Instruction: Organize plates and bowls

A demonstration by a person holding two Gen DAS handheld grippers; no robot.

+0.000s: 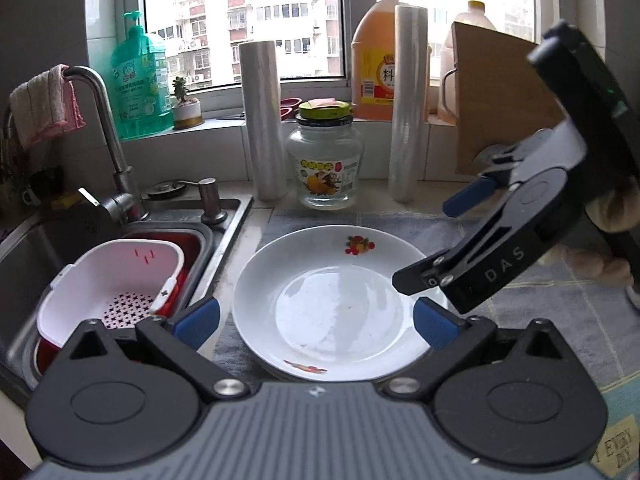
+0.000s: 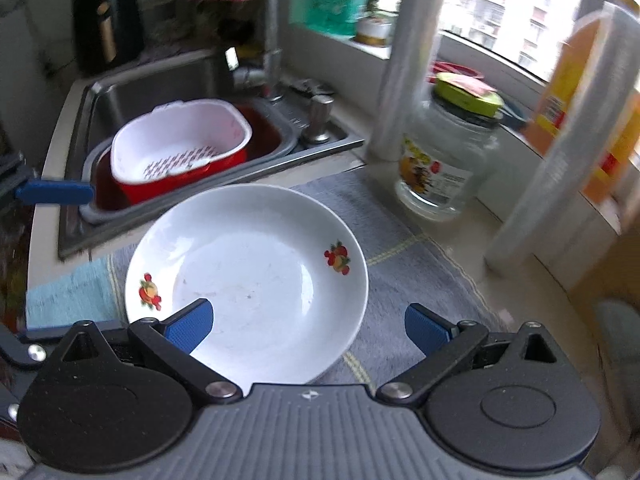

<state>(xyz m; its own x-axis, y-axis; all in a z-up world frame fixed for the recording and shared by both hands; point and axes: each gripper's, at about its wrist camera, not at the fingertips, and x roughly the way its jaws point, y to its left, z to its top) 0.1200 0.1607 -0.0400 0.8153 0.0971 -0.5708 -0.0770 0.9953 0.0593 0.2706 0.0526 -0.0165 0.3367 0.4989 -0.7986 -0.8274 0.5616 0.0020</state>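
A white deep plate with fruit prints [image 1: 336, 300] lies on a grey cloth mat [image 1: 560, 320] on the counter; another plate's rim shows under its near edge. It also shows in the right wrist view [image 2: 256, 276]. My left gripper [image 1: 316, 324] is open and empty, its blue pads wide apart just above the plate's near rim. My right gripper [image 2: 308, 326] is open and empty over the plate's near right edge. In the left wrist view the right gripper's body [image 1: 500, 240] hangs tilted above the plate's right side.
A steel sink [image 1: 224, 232] lies left of the mat, with a white strainer basket in a red tub [image 1: 120, 280] and a faucet [image 1: 100, 120]. A glass jar [image 1: 326, 160], two film rolls [image 1: 262, 120], oil jugs [image 1: 374, 60] and a wooden board [image 1: 504, 100] stand behind.
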